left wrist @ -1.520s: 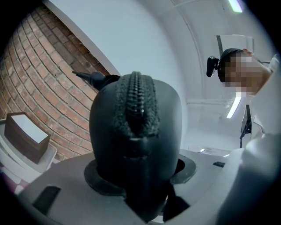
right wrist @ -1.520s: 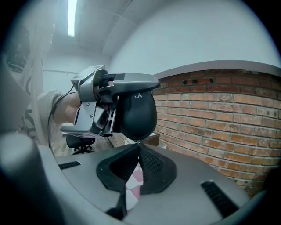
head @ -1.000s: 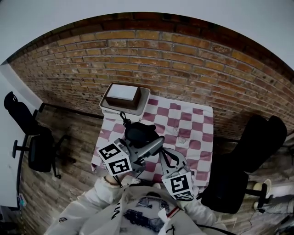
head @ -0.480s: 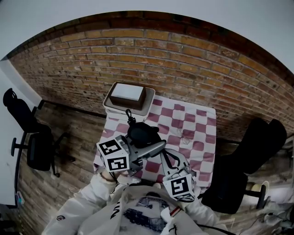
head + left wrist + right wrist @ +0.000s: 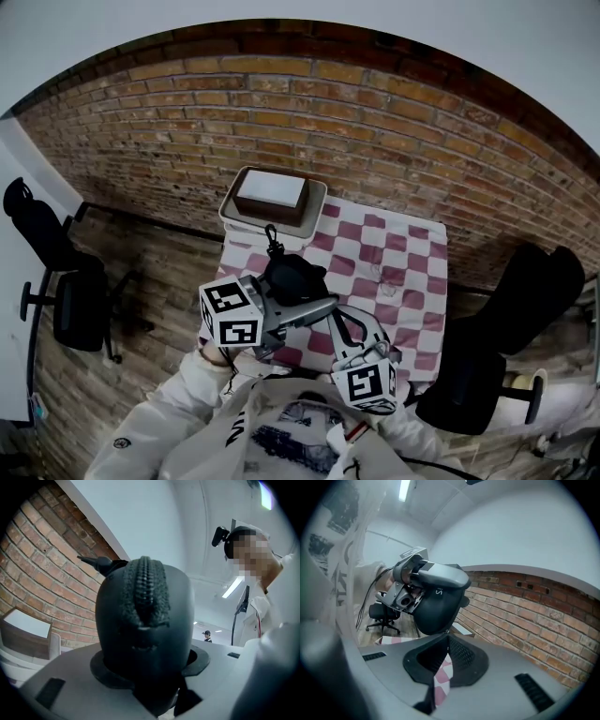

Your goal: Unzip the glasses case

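Steadying the black oval zippered glasses case (image 5: 145, 620), left gripper (image 5: 305, 307) fingers (image 5: 101, 670) clamped it; right gripper (image 5: 446, 637) fingers (image 5: 464, 657), at five o'clock, were closed.

No legible text: white mark on the glasses case (image 5: 433, 609) and print on the white garment (image 5: 236, 433) both unreadable.

We are in an office-like workroom: a brick wall (image 5: 375, 112) rises behind a small table under a checked cloth (image 5: 403, 267), black swivel chairs (image 5: 66, 305) stand on the plank floor (image 5: 155, 281), and strip lights (image 5: 404, 489) line the white ceiling.
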A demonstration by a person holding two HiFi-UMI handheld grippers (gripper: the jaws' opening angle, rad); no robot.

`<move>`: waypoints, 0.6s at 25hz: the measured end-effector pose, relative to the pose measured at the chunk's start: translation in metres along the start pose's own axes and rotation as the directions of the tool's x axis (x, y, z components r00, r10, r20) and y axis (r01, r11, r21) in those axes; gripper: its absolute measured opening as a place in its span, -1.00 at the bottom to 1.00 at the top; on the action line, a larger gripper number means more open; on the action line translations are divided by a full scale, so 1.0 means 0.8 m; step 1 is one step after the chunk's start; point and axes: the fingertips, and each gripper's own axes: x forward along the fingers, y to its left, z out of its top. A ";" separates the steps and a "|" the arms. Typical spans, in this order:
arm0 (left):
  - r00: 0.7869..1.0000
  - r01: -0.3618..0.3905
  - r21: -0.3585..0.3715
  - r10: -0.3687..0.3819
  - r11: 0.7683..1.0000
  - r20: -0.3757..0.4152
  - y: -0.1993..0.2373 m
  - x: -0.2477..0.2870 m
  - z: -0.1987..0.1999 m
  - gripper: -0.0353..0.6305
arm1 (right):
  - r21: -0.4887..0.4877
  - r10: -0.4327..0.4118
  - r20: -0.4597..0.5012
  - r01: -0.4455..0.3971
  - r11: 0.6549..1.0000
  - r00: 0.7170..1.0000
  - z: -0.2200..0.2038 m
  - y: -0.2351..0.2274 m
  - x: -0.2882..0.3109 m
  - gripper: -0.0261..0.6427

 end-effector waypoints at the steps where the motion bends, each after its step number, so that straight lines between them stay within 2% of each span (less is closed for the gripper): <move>1: 1.000 0.005 0.001 -0.005 1.000 -0.005 0.001 -0.005 -0.001 -0.13 | -0.018 -0.005 0.000 0.005 1.000 1.000 0.003 0.003 0.002 -0.88; 15: 0.994 0.073 -0.003 -0.073 0.997 -0.075 0.015 -0.067 -0.006 -0.13 | -0.110 -0.033 0.011 0.034 0.993 0.999 0.035 0.051 0.040 -0.88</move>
